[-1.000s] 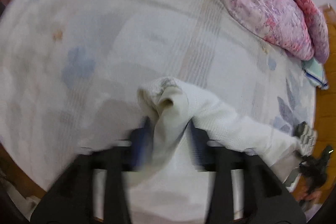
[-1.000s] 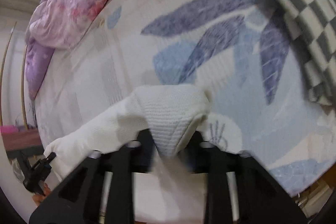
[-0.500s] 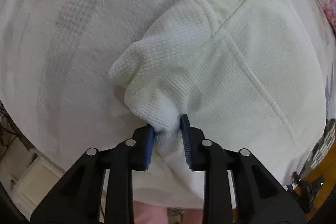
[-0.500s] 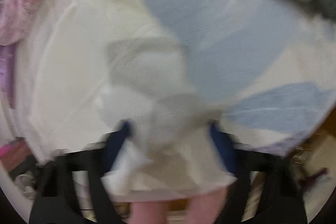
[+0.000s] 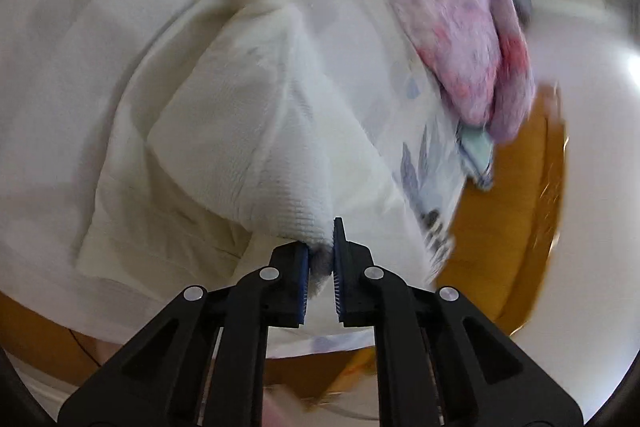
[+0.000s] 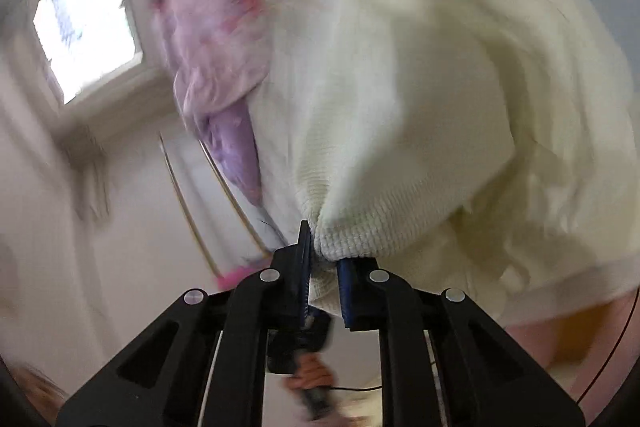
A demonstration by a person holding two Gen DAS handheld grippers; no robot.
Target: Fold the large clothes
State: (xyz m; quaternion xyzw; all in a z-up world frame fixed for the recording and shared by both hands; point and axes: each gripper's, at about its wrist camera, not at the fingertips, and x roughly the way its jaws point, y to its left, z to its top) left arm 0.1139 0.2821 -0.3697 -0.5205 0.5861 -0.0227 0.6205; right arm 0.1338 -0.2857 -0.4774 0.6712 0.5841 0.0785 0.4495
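A large cream-white waffle-knit garment (image 5: 240, 131) lies partly folded on the bed. My left gripper (image 5: 321, 259) is shut on a corner of it, pinched between the blue pads, and the cloth stretches away from the jaws. In the right wrist view my right gripper (image 6: 324, 263) is shut on another ribbed edge of the same garment (image 6: 420, 115), which hangs and spreads up and to the right. Both views are blurred by motion.
A pink and purple floral quilt (image 5: 460, 27) is bunched at the far side of the bed, also in the right wrist view (image 6: 208, 19). The bed sheet (image 5: 424, 163) has a blue leaf print. A wooden bed edge (image 5: 504, 227) and a window (image 6: 84, 31) show.
Both grippers have swung round with the garment still pinched; the views now tilt toward the quilt, wall and window. The garment has been pulled over itself on the bed.
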